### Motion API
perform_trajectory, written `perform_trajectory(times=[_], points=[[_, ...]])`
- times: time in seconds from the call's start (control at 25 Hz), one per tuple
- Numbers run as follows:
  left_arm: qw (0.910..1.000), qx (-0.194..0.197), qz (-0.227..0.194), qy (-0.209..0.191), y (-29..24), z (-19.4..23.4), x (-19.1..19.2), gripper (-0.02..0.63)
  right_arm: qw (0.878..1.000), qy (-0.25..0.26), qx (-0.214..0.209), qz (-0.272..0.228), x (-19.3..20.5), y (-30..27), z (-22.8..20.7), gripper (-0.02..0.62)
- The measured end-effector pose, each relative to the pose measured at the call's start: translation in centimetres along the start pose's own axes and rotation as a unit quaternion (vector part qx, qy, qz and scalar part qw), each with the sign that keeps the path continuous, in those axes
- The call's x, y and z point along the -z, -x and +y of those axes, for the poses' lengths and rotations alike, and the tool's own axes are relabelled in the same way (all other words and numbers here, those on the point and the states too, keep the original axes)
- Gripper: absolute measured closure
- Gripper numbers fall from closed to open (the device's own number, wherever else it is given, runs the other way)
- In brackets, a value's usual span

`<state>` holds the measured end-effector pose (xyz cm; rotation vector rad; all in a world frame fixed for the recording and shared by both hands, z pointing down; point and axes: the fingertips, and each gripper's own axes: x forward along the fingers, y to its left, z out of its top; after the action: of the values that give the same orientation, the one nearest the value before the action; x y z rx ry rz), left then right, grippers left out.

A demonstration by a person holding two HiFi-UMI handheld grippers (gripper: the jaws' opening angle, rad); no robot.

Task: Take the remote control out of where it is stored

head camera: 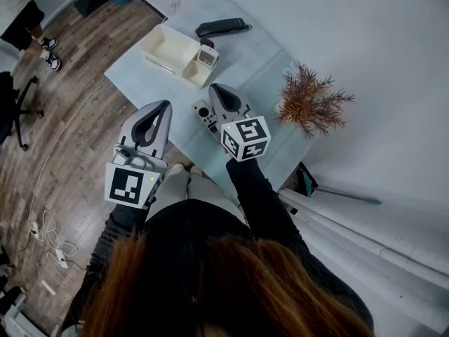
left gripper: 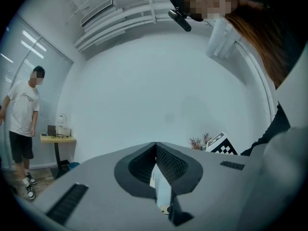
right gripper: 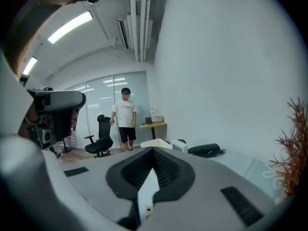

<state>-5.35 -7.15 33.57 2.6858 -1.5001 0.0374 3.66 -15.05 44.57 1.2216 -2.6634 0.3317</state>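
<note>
A grey remote control (head camera: 205, 117) with dark buttons lies flat on the pale blue table (head camera: 259, 62), close to its near edge. My right gripper (head camera: 216, 87) hangs just to the right of the remote and above it, hiding part of its right side. Its jaws are shut with nothing between them, and in the right gripper view the tips (right gripper: 153, 149) meet. My left gripper (head camera: 165, 104) is off the table's near-left edge, over the wooden floor. It is also shut and empty, with its tips (left gripper: 155, 143) together. The cream storage box (head camera: 168, 48) stands at the table's far left.
A small white device (head camera: 206, 57) sits in the box's near-right compartment. A black pouch (head camera: 223, 27) lies at the far edge, and a dried reddish plant (head camera: 309, 104) stands at the right. A person (right gripper: 126, 119) stands near an office chair (right gripper: 100, 138) and a side table (left gripper: 57, 138).
</note>
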Motion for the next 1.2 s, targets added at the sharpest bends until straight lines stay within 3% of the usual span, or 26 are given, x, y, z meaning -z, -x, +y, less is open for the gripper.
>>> perform_trajectory(times=[0.24, 0.48, 0.6, 1.2], points=[[1.0000, -0.005, -0.002, -0.004, 0.0, 0.1, -0.1, 0.597, 0.998, -0.002, 0.012, -0.058, -3.8, 2.3, 0.8, 0.580], [1.0000, -0.004, 0.000, -0.008, 0.0, 0.1, -0.2, 0.597, 0.995, 0.032, 0.014, -0.092, -6.9, 4.6, 2.1, 0.580], [0.9998, -0.003, -0.014, -0.011, 0.0, 0.2, -0.4, 0.597, 0.994, 0.036, 0.014, -0.101, -7.7, 5.6, 2.8, 0.580], [0.9998, -0.002, 0.003, -0.021, -0.2, 0.0, 0.2, 0.597, 0.993, 0.039, 0.012, -0.111, -9.0, 8.5, 5.4, 0.580]])
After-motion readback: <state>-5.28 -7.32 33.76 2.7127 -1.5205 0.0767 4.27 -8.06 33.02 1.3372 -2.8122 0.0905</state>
